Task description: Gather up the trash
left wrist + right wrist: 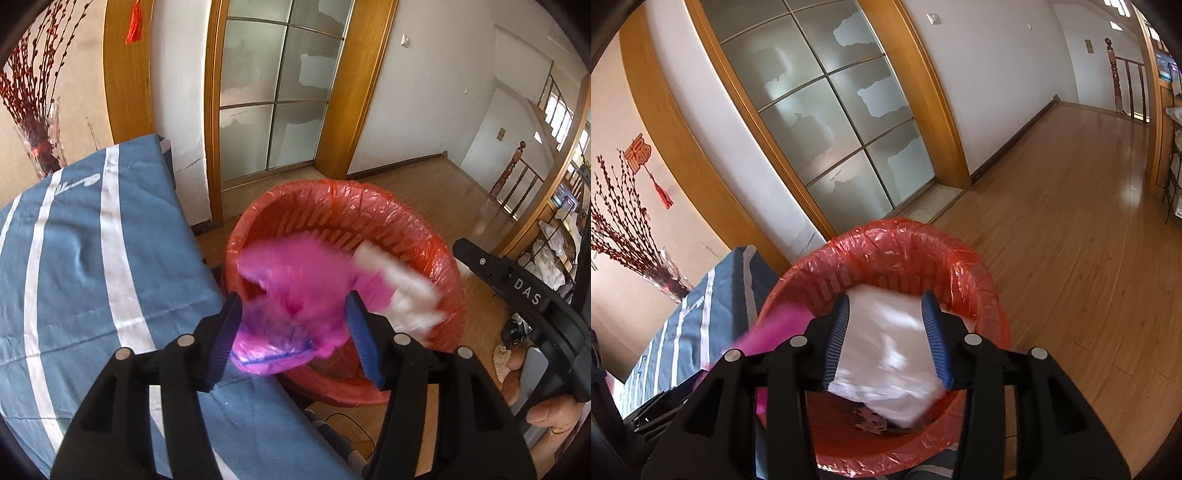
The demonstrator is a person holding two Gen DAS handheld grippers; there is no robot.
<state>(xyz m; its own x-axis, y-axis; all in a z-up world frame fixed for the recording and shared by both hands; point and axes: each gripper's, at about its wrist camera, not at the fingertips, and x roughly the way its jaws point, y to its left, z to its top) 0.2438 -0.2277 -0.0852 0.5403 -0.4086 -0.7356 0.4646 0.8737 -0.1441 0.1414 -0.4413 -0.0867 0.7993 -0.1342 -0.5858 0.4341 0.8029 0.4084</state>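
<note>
Left gripper (293,332) fingers apart, blurred crumpled pink plastic bag (295,280) loose between them, over round red bin with red plastic liner (369,206). Right gripper (888,339) fingers apart around blurred white plastic bag (886,347), over same bin. Blue-and-white striped bed (92,240) left of bin.

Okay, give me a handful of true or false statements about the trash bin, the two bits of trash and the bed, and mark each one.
1. The round red bin is lined with a crinkled red plastic bag. True.
2. The trash at the left gripper is a green bottle. False: it is a crumpled pink plastic bag.
3. White crumpled plastic trash lies between the right gripper fingers, over the bin. True.
4. The bin stands on the blue striped bed cover. False: it stands on the wooden floor beside it.
</note>
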